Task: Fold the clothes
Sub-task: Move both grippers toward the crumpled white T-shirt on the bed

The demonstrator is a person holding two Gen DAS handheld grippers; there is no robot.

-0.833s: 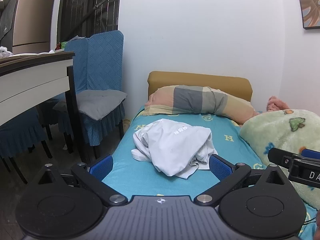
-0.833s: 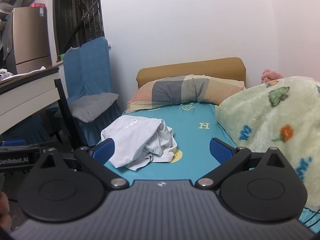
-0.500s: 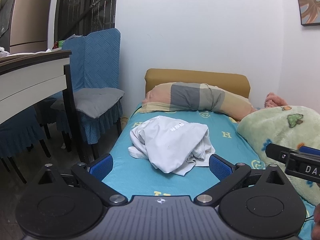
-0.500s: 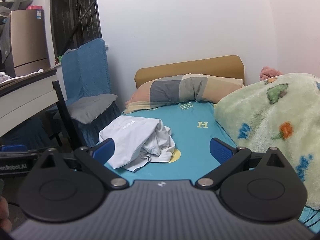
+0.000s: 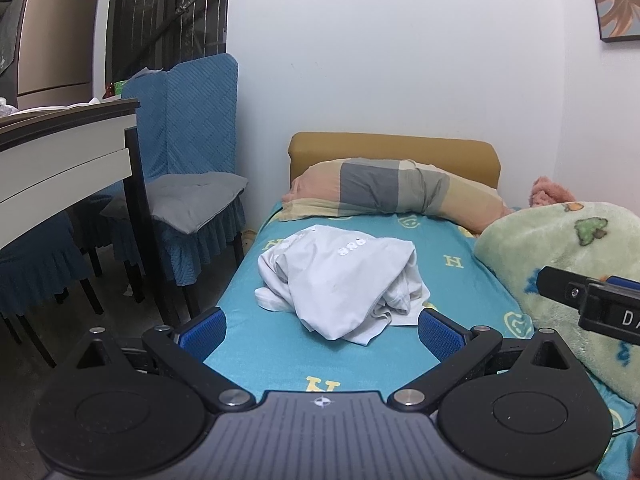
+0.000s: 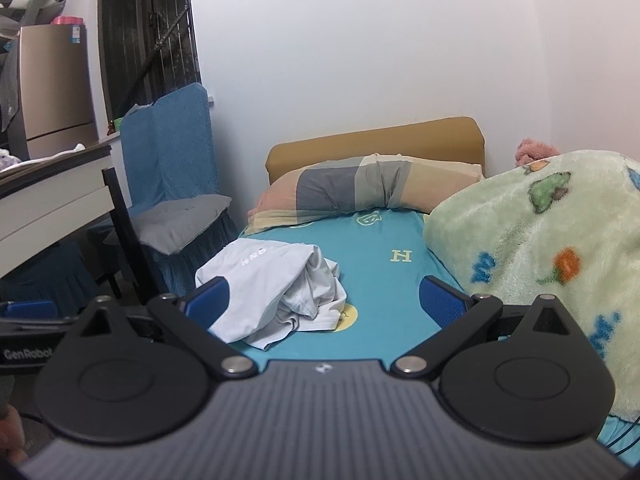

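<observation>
White cotton garment (image 5: 340, 280) lay crumpled, soft and light; I judged a hem corner best, both tools (image 5: 320, 326) (image 6: 322, 306) wide open, empty.

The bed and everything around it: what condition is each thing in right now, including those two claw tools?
White garment: crumpled in a heap on the sheet, unfolded.
Left gripper: open, holding nothing.
Right gripper: open, holding nothing.
Pillow: lying across the head of the bed.
Green blanket: bunched up along the bed's right side.
Blue chair: unoccupied, grey cushion on its seat.
</observation>
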